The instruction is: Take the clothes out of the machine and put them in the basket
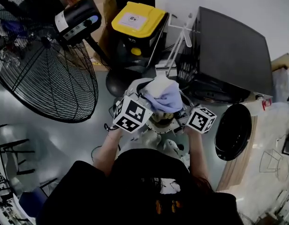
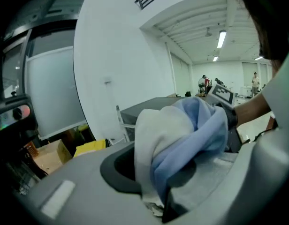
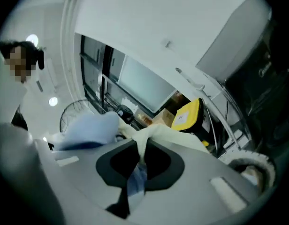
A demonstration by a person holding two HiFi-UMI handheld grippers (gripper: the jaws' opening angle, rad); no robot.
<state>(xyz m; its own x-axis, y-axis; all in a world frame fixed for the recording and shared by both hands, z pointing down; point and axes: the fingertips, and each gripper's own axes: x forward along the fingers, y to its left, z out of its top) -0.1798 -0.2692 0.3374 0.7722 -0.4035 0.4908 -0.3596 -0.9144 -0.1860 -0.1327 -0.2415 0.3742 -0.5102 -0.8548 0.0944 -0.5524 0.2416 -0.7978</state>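
A bundle of white and light-blue cloth is held up in front of the person, between both grippers. My left gripper is shut on the clothes; in the left gripper view the cloth bulges out of its jaws. My right gripper is shut on the same bundle, with a cream and blue fold pinched between its jaws. The dark machine stands at the right, its round dark door lower down. A white round rim shows at the lower right of the right gripper view.
A large black cage fan fills the left. A black bin with a yellow lid and a cardboard box stand behind the bundle. A white wire rack leans against the machine. Cables lie on the grey floor.
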